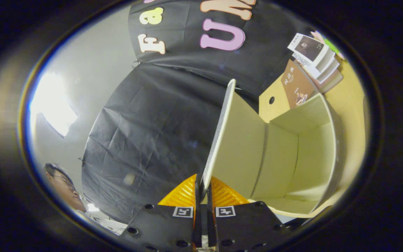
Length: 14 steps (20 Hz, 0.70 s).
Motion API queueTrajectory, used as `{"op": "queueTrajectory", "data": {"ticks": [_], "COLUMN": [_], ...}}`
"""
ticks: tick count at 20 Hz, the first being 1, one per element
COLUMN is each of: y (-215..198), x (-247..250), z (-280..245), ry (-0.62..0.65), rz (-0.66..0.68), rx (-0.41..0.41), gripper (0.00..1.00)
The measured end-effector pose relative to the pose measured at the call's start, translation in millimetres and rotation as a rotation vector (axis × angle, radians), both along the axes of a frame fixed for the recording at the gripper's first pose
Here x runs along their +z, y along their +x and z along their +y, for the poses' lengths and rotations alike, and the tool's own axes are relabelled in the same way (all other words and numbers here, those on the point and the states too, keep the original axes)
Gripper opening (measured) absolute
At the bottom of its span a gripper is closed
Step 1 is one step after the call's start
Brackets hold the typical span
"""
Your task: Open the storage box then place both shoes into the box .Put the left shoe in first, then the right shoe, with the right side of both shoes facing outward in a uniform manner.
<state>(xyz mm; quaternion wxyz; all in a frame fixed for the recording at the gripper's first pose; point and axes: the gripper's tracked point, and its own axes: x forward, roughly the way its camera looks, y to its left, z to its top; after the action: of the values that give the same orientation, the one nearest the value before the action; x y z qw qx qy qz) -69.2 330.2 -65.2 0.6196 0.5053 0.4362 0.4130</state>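
**Lid pinched and swung up, box standing open**

I had the gripper [204, 190] closed on the thin edge of the pale cream cardboard lid [238, 147] of the storage box; both fingers [197, 196] pressed on that edge with almost no gap left between them. The lid rose straight ahead of the fingers as a flat panel, seen nearly edge-on, with its cream inner face turned to the right of the fingers.

Beyond and to the right of the fingers, the cream box [303, 150] lay open, its bare inner walls and floor exposed and nothing inside it. Past the box, further ahead and right, a stack of books [315, 57] leaned against a yellow wooden panel [273, 101], all resting on the yellow surface [353, 105]. A person [63, 187] stood off to the left behind the fingers.

I judged the lid to be light and fairly stiff, yet easy to crease if I twisted it, since the board looked thin. Holding it at the free edge, well away from the hinge fold, gave the most leverage; a grip nearer the middle of that edge would keep it from warping. The card looked smooth, so it might slip if I loosened my hold. I could not see either shoe, so I took the opening step as nearly finished and both shoes as not yet placed.
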Motion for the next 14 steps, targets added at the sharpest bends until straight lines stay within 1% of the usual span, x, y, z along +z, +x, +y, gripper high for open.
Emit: {"op": "queueTrajectory", "data": {"ticks": [8,10,14], "y": [-7.3,-10.8,-21.9], "x": [4.5,2.9,-6.7], "z": [75.6,94.1,132.4], "ry": [-0.022,-0.048,-0.091], "rz": [-0.062,-0.102,-0.147], "rx": [0.039,0.044,0.086], "gripper": [0.1,0.1,0.1]}}
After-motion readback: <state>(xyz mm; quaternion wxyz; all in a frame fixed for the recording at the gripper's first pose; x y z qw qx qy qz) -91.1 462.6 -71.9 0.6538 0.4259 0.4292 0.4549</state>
